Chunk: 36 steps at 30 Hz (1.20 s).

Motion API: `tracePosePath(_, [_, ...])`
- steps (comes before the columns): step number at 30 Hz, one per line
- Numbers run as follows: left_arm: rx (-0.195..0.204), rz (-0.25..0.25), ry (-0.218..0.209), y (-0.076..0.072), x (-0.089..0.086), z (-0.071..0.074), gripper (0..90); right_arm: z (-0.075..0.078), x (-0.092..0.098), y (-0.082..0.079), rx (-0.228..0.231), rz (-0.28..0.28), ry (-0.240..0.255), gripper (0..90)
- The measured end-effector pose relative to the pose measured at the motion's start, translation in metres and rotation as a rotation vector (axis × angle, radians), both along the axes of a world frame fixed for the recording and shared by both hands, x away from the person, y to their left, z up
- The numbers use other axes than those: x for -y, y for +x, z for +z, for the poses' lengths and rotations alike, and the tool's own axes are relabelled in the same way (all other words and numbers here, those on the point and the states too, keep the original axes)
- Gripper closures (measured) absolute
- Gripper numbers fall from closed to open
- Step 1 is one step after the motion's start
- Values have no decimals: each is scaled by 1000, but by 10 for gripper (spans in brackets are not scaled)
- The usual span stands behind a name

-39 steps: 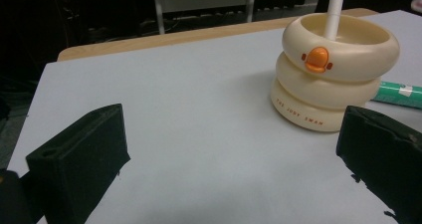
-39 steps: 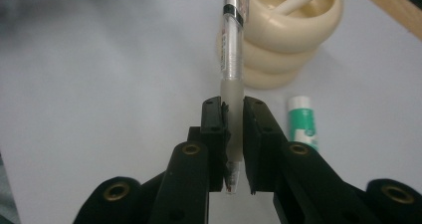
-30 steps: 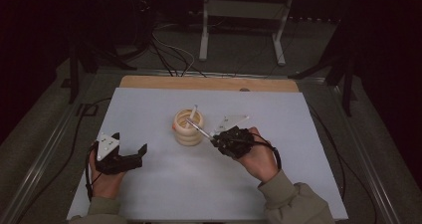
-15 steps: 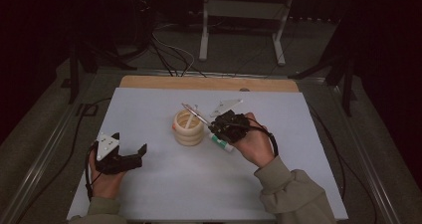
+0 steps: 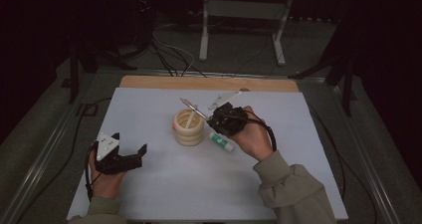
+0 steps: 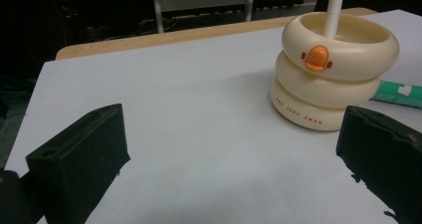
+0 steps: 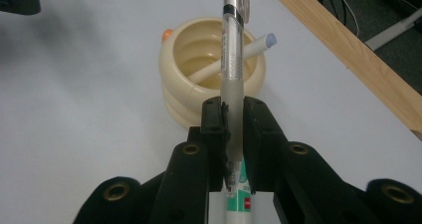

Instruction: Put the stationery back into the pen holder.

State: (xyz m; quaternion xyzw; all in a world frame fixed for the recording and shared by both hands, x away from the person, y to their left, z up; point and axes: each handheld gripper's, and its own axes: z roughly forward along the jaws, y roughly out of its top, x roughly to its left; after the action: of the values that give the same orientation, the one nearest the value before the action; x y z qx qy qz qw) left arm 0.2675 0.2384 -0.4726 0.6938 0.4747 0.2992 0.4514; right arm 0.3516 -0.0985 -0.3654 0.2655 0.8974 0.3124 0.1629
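High view. Your right tongs (image 5: 215,118) sit just right of the cream holder (image 5: 188,128), near the middle of the white surface (image 5: 149,194). They are clamped on a clear pen (image 5: 193,107). The pen's long axis runs on a slant, from the tongs up and to the left in this view, so its free end hangs over the holder's far rim. A white stick-shaped thing (image 5: 188,120) leans inside the holder. A green-and-white tube (image 5: 221,141) lies flat on the surface just under your right hand (image 5: 254,139), its long axis slanting from upper left to lower right. Your left tongs (image 5: 141,151) rest at the near left of the surface, well apart from the holder, jaws spread with nothing between them.

Left gripper view. Both black jaws stand wide apart over bare surface. The holder (image 6: 332,77) stands upright ahead and to the right, an orange beak-shaped knob on its upper ring. The white stick (image 6: 333,11) rises from it, close to upright. A green strip of the tube (image 6: 400,92) shows behind the holder's base.

Right gripper view. The jaws are pressed on the pen (image 7: 232,59) at its frosted grip. The pen points straight away from the camera, along the jaws' own line, its far part crossing above the holder's (image 7: 211,72) opening. Inside, the white stick (image 7: 234,57) leans toward the right, its pale blue tip past the rim. The tube (image 7: 239,204) lies below the jaws.
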Motion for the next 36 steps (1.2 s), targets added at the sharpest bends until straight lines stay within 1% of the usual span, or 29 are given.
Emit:
tracePosePath(3, [-1,0,0,0,0,0,4,-1,0,4,-9,-3,-12,811])
tracePosePath(8, [-1,0,-3,0,0,0,4,-1,-1,11,-39,-5,-4,811])
tracePosePath(10, [-2,1,-3,0,0,0,4,-1,-2,14,-45,0,-8,811])
tracePosePath(14, [-3,0,-2,0,0,0,4,1,-2,17,-57,-1,-13,811])
tracePosePath(20, [-4,-1,-1,0,0,0,4,-1,-4,22,-78,5,-24,811])
tracePosePath(29, [-5,-1,-3,0,0,-1,4,-4,-9,24,-99,16,-52,811])
tracePosePath(33, [-5,-2,-4,0,0,-1,4,-7,-11,24,-105,22,-72,810])
tracePosePath(36, [-5,-2,-4,0,0,-1,4,-9,-13,24,-114,23,-77,809])
